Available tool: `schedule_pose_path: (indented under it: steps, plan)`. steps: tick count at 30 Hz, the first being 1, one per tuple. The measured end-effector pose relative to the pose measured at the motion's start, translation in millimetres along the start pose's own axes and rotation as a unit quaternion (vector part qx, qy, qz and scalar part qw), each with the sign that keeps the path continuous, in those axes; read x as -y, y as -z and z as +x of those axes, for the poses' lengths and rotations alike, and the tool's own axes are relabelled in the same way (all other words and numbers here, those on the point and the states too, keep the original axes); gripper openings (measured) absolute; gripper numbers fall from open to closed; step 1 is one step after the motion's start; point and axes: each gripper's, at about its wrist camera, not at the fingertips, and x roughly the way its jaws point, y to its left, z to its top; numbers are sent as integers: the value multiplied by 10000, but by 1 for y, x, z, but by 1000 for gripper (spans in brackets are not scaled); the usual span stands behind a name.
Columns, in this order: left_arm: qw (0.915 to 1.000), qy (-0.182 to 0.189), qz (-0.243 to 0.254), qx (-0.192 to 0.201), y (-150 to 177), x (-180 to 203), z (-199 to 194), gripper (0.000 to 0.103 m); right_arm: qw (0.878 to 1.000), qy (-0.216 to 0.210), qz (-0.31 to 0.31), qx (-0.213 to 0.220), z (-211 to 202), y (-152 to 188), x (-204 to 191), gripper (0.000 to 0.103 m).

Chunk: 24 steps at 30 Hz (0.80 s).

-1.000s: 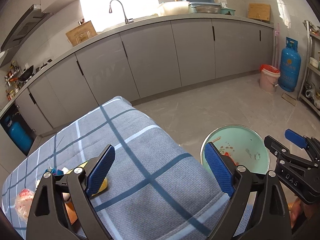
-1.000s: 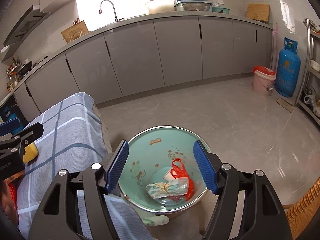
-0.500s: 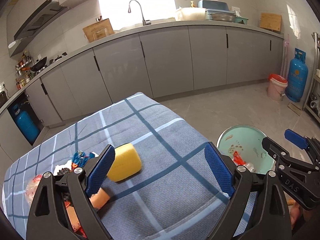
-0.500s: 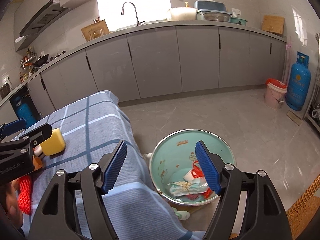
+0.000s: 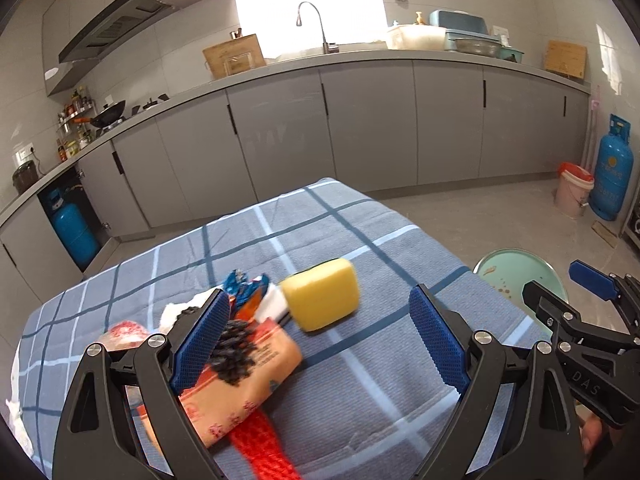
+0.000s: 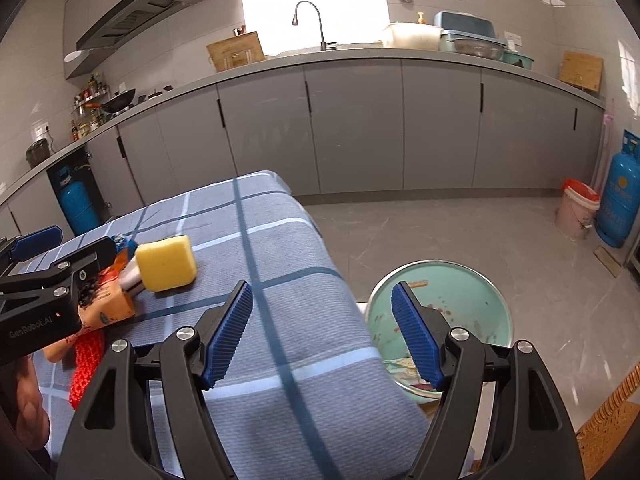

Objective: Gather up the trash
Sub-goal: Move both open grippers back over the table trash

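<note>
A yellow sponge point(image 5: 321, 294) lies on the blue checked tablecloth point(image 5: 360, 240). Left of it lie an orange printed packet point(image 5: 240, 392), a red net bag point(image 5: 264, 452), a blue wrapper point(image 5: 244, 286) and white paper point(image 5: 176, 312). My left gripper point(image 5: 320, 344) is open and empty, low over the cloth, with the packet at its left finger. My right gripper point(image 6: 322, 334) is open and empty over the table's right edge, beside the mint-green trash bin point(image 6: 460, 292). The sponge point(image 6: 166, 263) and packet point(image 6: 106, 300) also show in the right wrist view.
The bin point(image 5: 516, 268) stands on the floor right of the table, with trash in its bottom point(image 6: 404, 368). Grey kitchen cabinets point(image 5: 360, 120) run along the back. A blue gas cylinder point(image 5: 612, 172) and a pink bucket point(image 5: 572, 190) stand at the far right. A wicker basket point(image 6: 608, 432) is at lower right.
Both grippers have swung left, away from the bin and over the table. The sponge and trash pile now sit between and beside my left fingers. Both grippers stay open.
</note>
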Motion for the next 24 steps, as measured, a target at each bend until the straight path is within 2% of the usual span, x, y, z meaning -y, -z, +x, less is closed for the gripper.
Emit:
schedule_pose_path:
  steps: [15, 24]
  plan:
    - [9964, -736, -399, -154, 44, -89, -26, 91, 9954, -739, -586, -169, -1, 9, -90, 73]
    - [9858, -1386, -763, -558, 85, -155, -28, 92, 9876, -1201, -950, -335, 0, 23, -142, 73]
